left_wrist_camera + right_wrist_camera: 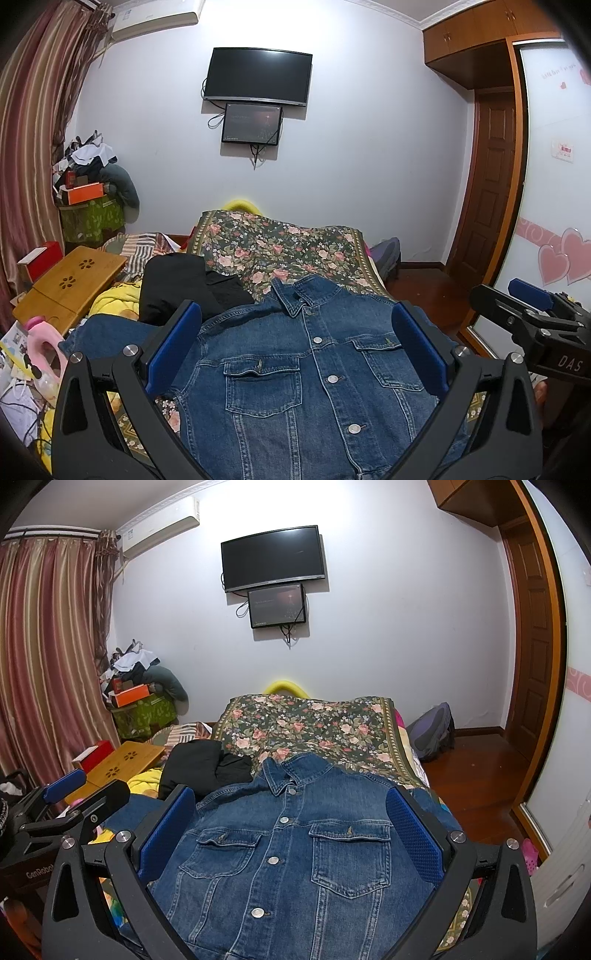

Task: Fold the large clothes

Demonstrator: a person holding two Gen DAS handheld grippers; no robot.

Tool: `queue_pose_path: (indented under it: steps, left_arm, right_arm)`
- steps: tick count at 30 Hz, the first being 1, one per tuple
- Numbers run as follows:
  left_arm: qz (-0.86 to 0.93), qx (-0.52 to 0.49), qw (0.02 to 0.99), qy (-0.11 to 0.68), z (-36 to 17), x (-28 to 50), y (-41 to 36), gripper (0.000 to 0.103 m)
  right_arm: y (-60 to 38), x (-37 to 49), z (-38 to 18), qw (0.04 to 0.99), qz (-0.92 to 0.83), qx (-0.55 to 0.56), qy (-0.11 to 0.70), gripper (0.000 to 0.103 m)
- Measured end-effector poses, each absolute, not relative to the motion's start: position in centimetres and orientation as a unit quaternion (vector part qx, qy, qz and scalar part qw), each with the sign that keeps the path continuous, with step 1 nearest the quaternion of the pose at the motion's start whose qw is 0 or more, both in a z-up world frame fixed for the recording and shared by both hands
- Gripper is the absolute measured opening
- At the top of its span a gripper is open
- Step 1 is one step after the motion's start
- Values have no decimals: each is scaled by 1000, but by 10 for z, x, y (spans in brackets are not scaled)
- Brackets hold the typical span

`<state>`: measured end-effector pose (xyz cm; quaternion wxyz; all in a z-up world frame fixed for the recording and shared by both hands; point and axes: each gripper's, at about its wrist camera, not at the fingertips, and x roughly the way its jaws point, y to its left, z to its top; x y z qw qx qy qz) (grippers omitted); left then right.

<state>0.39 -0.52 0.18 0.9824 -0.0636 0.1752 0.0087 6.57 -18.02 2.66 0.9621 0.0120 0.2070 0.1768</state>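
Observation:
A blue denim jacket (314, 376) lies flat, front up and buttoned, on the floral bedspread (280, 243), collar toward the far wall. It also shows in the right wrist view (295, 853). My left gripper (295, 332) hangs above the jacket's chest, jaws wide open and empty. My right gripper (291, 812) is also wide open and empty above the jacket. The right gripper shows at the right edge of the left wrist view (528, 306). The left gripper shows at the left edge of the right wrist view (74, 790).
A black garment (184, 288) lies left of the jacket's collar. A wooden lap table (74, 284), a red box (40, 258) and clutter fill the left side. A backpack (432, 731) sits on the wood floor to the right. A wardrobe (554, 184) stands right.

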Motion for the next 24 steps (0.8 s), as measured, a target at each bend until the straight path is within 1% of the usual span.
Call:
queue_pose_path:
  steps: [24]
  left_arm:
    - [11,-75,980,183,-5,14,2,103]
  right_arm:
    - [-182,70,22,961,170,7,216,103]
